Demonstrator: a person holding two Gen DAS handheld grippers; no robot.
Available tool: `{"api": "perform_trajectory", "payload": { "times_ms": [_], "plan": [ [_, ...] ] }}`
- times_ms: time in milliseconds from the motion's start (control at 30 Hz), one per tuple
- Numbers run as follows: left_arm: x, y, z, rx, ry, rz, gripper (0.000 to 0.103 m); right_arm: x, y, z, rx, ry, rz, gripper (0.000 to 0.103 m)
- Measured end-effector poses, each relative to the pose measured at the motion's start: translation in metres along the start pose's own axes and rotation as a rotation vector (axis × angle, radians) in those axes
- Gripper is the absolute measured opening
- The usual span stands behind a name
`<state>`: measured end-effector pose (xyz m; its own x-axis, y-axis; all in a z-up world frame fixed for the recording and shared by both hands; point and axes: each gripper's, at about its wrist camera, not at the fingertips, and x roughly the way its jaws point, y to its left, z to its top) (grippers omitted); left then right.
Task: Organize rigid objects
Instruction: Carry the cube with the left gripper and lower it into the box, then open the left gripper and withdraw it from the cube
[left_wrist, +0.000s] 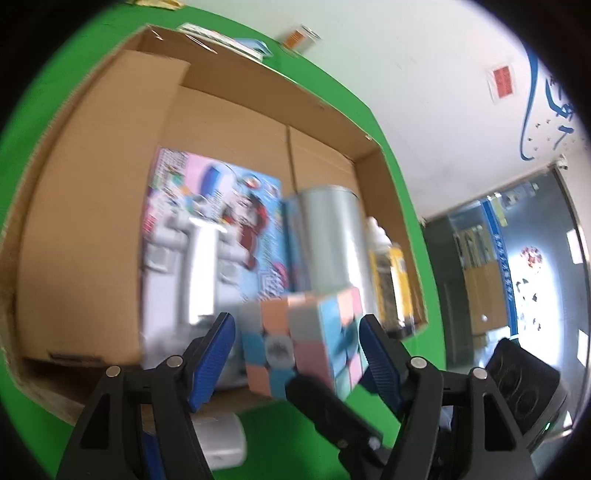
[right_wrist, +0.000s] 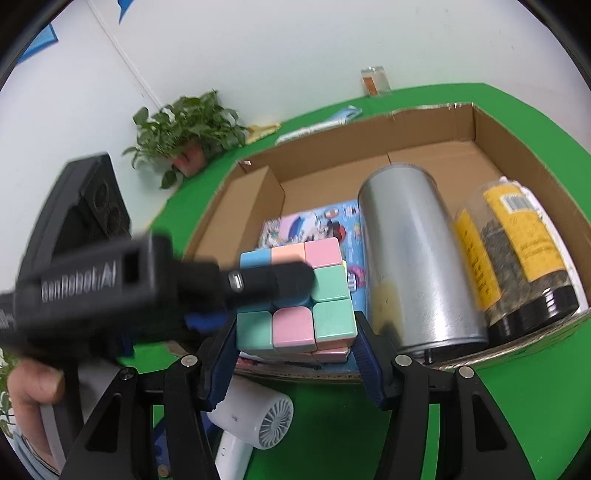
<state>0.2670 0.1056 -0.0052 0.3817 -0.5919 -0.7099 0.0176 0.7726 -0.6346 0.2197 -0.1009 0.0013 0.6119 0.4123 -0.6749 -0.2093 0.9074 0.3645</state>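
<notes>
While the pastel cube (right_wrist: 295, 295) sits between the right gripper (right_wrist: 295, 345)'s blue pads, both pads press its left and right faces, so this claw is pinching it just above the near edge of the cardboard box (right_wrist: 461, 122). In the left wrist view the same cube (left_wrist: 299, 339) lies between the left gripper (left_wrist: 297, 350)'s blue pads, which stand apart from its sides with gaps showing; that claw is spread. One black finger of the left gripper crosses the cube's top face in the right wrist view.

Inside the box a silver can (right_wrist: 417, 254) lies just right of the cube, and a yellow-labelled jar (right_wrist: 517, 254) lies further right against the right wall. A colourful flat package (right_wrist: 317, 225) lies on the box floor behind and under the cube. Bare cardboard floor shows at the far end and along the left side. A white hair dryer (right_wrist: 258, 417) rests on the green table (right_wrist: 517, 406) outside the near wall.

The cube has rounded tiles of pink, peach, mint and light blue; its layers look slightly twisted out of line.
</notes>
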Motion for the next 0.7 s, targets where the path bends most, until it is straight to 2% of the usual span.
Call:
{"api": "perform_trajectory", "payload": {
  "times_ms": [133,167,200,267,333,433,500,600,700],
  "plan": [
    [-0.004,0.004,-0.002,0.020,-0.035,0.015,0.067,0.005,0.003,-0.006,-0.015,-0.009,-0.035,0.059],
    [-0.004,0.005,-0.002,0.027,-0.036,0.013,0.060,0.004,0.004,-0.007,-0.022,-0.012,-0.041,0.063],
    [-0.002,0.006,-0.003,0.036,-0.028,0.007,0.047,0.003,0.006,-0.008,-0.035,-0.019,-0.034,0.065],
    [0.001,0.006,-0.004,0.045,-0.014,-0.017,0.042,-0.004,0.011,-0.010,-0.058,-0.040,-0.034,0.070],
    [0.003,0.004,-0.007,0.053,-0.017,-0.024,0.042,-0.007,0.014,-0.011,-0.074,-0.047,-0.041,0.070],
    [0.003,0.003,-0.008,0.044,-0.019,-0.020,0.042,-0.006,0.011,-0.010,-0.073,-0.034,-0.049,0.063],
    [0.003,0.003,-0.008,0.037,-0.016,-0.024,0.042,-0.008,0.010,-0.009,-0.074,-0.028,-0.051,0.061],
    [0.011,0.002,-0.010,0.028,0.020,-0.024,0.043,-0.015,0.011,-0.009,-0.089,-0.037,-0.061,0.063],
    [0.013,0.002,-0.012,0.021,0.015,-0.033,0.047,-0.028,0.017,-0.011,-0.127,-0.067,-0.050,0.078]
  ]
}}
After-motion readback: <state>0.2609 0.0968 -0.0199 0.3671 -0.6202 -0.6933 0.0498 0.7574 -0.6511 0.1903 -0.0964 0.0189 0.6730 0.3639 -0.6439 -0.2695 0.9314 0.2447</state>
